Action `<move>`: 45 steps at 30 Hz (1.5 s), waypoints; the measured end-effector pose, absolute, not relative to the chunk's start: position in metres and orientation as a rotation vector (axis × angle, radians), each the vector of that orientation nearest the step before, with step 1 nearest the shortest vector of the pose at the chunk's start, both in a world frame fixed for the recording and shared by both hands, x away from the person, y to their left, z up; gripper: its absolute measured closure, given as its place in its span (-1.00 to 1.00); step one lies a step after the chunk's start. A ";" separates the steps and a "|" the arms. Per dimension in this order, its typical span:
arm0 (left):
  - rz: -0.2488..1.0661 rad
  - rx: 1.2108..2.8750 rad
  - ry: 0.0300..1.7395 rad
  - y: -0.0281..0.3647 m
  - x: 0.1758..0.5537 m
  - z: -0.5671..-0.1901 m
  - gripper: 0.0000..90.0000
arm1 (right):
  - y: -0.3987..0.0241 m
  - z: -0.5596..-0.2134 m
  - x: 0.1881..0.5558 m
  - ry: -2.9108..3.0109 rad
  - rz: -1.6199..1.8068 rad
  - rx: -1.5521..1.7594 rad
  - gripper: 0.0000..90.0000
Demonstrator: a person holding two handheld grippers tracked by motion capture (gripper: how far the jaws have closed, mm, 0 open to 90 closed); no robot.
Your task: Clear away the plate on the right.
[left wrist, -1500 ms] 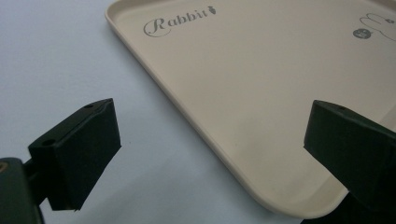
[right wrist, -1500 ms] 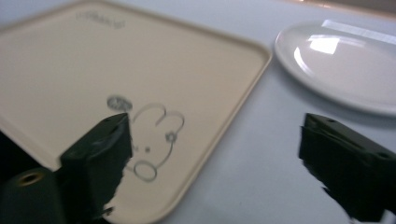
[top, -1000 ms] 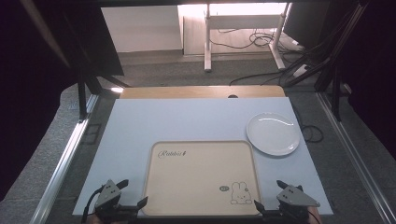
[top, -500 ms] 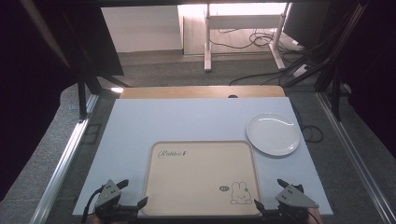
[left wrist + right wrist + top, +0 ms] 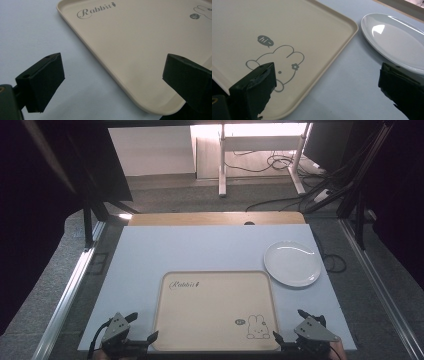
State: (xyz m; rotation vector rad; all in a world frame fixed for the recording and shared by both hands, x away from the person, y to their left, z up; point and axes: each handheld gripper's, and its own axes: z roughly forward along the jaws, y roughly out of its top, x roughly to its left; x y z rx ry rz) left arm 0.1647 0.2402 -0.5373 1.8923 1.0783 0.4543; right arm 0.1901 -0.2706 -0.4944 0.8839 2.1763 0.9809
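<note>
Reading "Rabbit" in script, the beige tray (image 5: pixel 215 312) also carries a rabbit drawing saying "hi~". Both the left gripper (image 5: pixel 141 327) and right gripper (image 5: pixel 288 325) stand with jaws spread, gripping nothing.

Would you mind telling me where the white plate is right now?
In the high view the white plate lies on the table's far right, just beyond the beige tray's far right corner, apart from it.
</note>
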 end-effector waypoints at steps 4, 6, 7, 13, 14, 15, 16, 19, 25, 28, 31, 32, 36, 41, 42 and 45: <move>0.455 1.893 1.078 0.240 0.165 -0.537 -0.92 | -0.270 -0.494 0.192 2.166 0.970 0.868 -0.97; 0.455 1.893 1.079 0.240 0.165 -0.537 -0.92 | -0.269 -0.494 0.194 2.159 0.953 0.866 -0.99; 0.455 1.893 1.079 0.240 0.165 -0.537 -0.92 | -0.269 -0.494 0.194 2.157 0.948 0.866 -0.99; 0.456 1.895 1.079 0.240 0.165 -0.537 -0.92 | -0.269 -0.493 0.198 2.149 0.917 0.857 -1.00; 0.456 1.895 1.079 0.240 0.165 -0.537 -0.92 | -0.269 -0.493 0.198 2.149 0.917 0.857 -1.00; 0.455 1.894 1.079 0.240 0.165 -0.537 -0.92 | -0.270 -0.493 0.199 2.139 0.910 0.842 -1.00; 0.455 1.894 1.079 0.240 0.165 -0.537 -0.92 | -0.270 -0.493 0.199 2.133 0.912 0.836 -1.00; 0.456 1.895 1.079 0.240 0.165 -0.537 -0.92 | -0.271 -0.492 0.202 2.134 0.915 0.837 -1.00; 0.456 1.896 1.080 0.240 0.165 -0.537 -0.92 | -0.272 -0.494 0.205 2.139 0.920 0.822 -1.00; 0.457 1.897 1.080 0.240 0.165 -0.537 -0.92 | -0.271 -0.494 0.206 2.142 0.920 0.813 -1.00; 0.457 1.897 1.081 0.240 0.165 -0.537 -0.92 | -0.269 -0.495 0.208 2.146 0.913 0.804 -1.00; 0.456 1.897 1.081 0.240 0.165 -0.537 -0.92 | -0.269 -0.495 0.208 2.148 0.912 0.809 -1.00; 0.455 1.896 1.082 0.240 0.165 -0.537 -0.92 | -0.271 -0.494 0.212 2.143 0.915 0.813 -1.00; 0.456 1.897 1.083 0.240 0.165 -0.537 -0.92 | -0.276 -0.493 0.215 2.129 0.931 0.836 -1.00; 0.456 1.897 1.083 0.240 0.165 -0.537 -0.92 | -0.276 -0.493 0.216 2.128 0.934 0.840 -1.00; 0.455 1.896 1.084 0.240 0.165 -0.537 -0.92 | -0.277 -0.493 0.218 2.128 0.929 0.842 -1.00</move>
